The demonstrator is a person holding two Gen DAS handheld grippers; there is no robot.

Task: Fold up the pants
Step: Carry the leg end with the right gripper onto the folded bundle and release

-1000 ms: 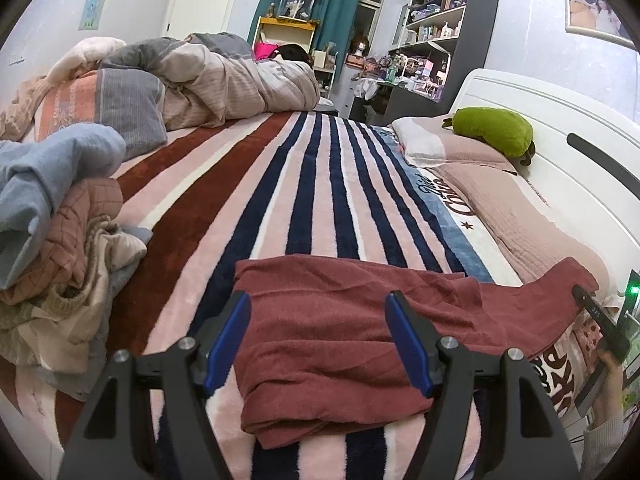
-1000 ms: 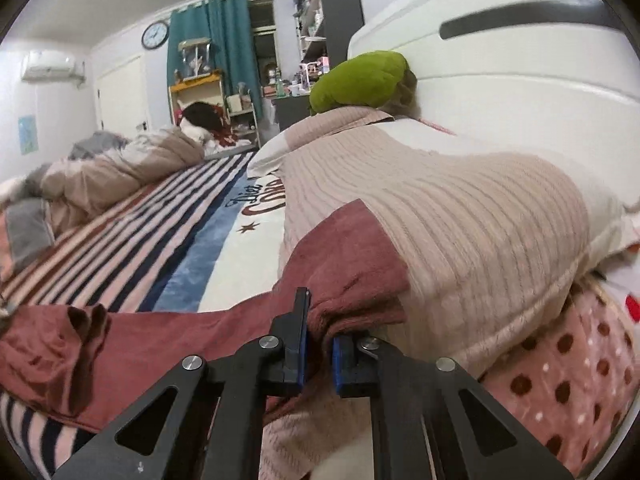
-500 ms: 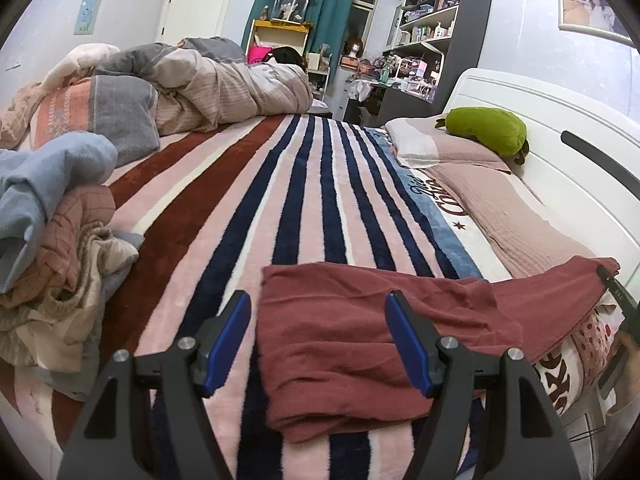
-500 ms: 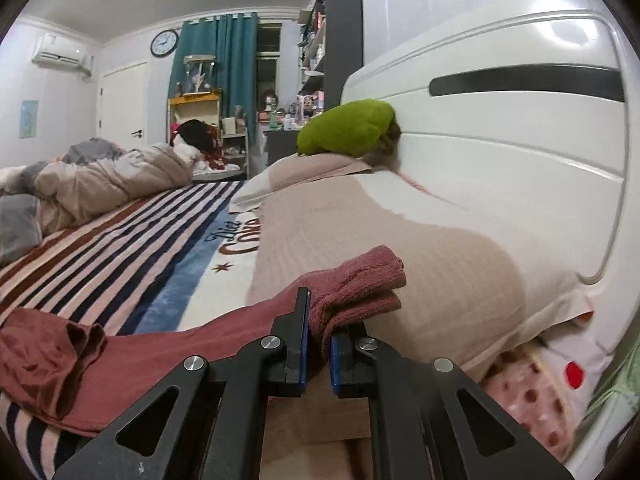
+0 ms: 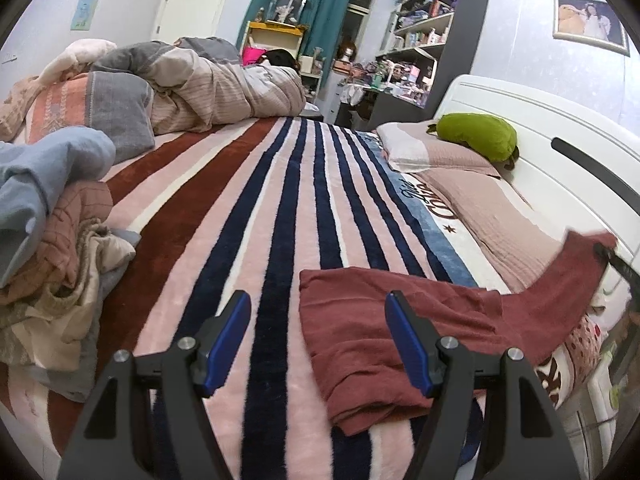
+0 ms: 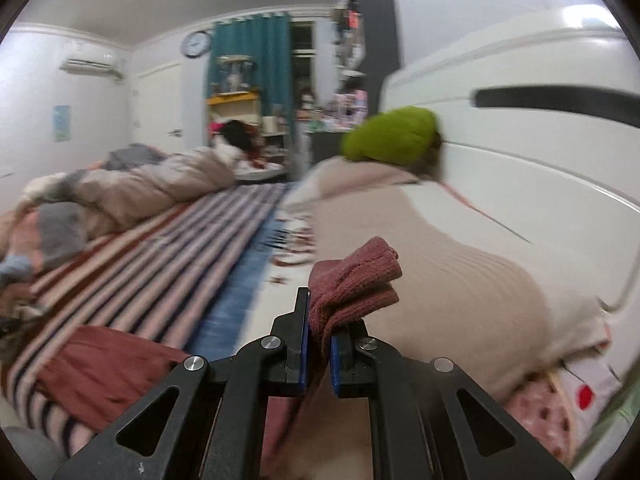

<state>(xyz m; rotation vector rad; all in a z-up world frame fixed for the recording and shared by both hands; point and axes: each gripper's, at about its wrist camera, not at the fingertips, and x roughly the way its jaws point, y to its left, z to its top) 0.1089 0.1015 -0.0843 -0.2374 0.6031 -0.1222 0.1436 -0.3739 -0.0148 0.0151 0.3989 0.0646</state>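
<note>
Two grippers work over the striped bed point(image 5: 248, 216). The right gripper point(image 6: 318, 344) pinches a cuff of the red pants point(image 5: 372, 340) in its jaws, lifted beside the pillow point(image 6: 452, 264). The left gripper point(image 5: 318, 338) hovers with jaws spread, above the pants' near edge on the bed.

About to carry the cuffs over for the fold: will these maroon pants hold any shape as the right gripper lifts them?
Probably not. The maroon pants sag in a slack span between the right gripper and the striped blanket, so they are likely floppy. The knit cuffs bunch thickly in its closed jaws, so the grip likely holds. The fuzzy blanket may drag the trailing waist.
</note>
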